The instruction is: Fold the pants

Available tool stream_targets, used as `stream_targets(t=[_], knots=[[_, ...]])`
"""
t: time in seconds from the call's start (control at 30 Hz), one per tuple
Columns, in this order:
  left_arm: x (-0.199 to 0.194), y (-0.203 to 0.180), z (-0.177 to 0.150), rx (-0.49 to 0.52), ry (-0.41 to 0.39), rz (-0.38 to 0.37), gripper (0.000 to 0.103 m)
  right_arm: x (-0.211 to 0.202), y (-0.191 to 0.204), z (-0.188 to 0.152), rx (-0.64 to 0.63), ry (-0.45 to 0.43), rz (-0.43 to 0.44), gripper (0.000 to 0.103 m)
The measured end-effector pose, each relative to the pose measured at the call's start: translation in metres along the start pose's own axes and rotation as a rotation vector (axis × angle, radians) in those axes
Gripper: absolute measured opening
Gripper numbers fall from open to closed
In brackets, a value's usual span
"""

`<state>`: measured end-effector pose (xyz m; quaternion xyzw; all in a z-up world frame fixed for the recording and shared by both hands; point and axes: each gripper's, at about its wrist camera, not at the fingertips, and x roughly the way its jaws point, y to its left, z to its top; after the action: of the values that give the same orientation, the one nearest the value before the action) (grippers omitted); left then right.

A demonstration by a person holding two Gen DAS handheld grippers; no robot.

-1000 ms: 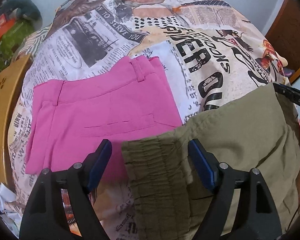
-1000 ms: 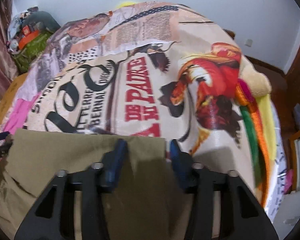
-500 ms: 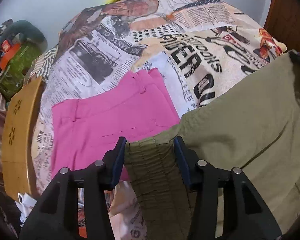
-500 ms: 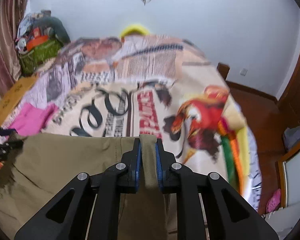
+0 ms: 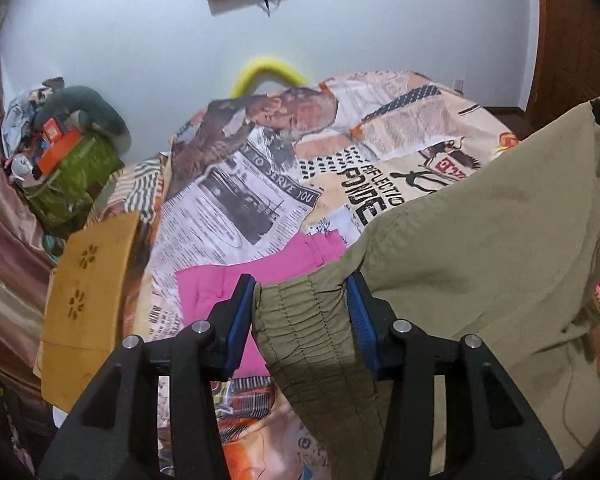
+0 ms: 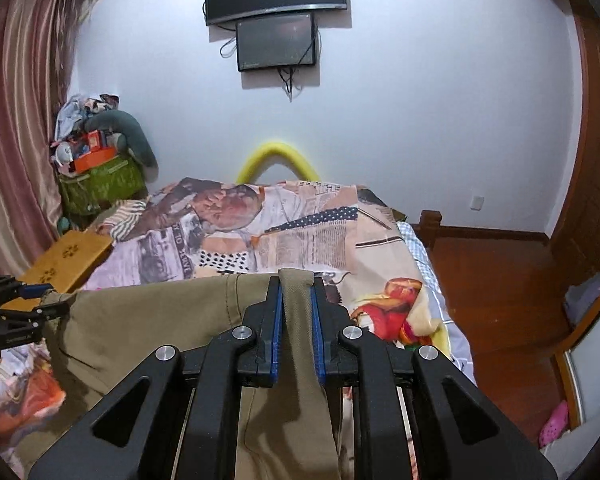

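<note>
Olive-green pants (image 5: pixel 480 264) hang stretched between my two grippers, lifted above the bed. My left gripper (image 5: pixel 302 308) is shut on the gathered elastic waistband (image 5: pixel 304 320). My right gripper (image 6: pixel 296 312) is shut on a fold of the pants' other end (image 6: pixel 296 292); the cloth (image 6: pixel 148 328) sags between them toward the left gripper, which shows in the right wrist view (image 6: pixel 40 308). The lower part of the pants is hidden below both views.
The bed has a newspaper-print cover (image 5: pixel 260 200). Folded pink shorts (image 5: pixel 236 284) lie on it at the near left. A wooden board (image 5: pixel 88 292) and a heap of bags (image 5: pixel 64 164) are on the left. Wooden floor (image 6: pixel 500 280) lies to the right.
Both grippers closed on the olive pants and raised them off the bed. The views tilted up, so the wall and screens now show.
</note>
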<state>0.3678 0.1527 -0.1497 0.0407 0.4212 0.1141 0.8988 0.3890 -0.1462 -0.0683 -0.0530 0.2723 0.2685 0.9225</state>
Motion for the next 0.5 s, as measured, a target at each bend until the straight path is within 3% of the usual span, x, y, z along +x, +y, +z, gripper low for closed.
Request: stream_targets(t=[0.5], knots=[[-0.085, -0.019, -0.064, 0.056, -0.084, -0.011, 0.047, -0.097, 0.009, -0.059, 0.114, -0.004, 0.066, 0.011]])
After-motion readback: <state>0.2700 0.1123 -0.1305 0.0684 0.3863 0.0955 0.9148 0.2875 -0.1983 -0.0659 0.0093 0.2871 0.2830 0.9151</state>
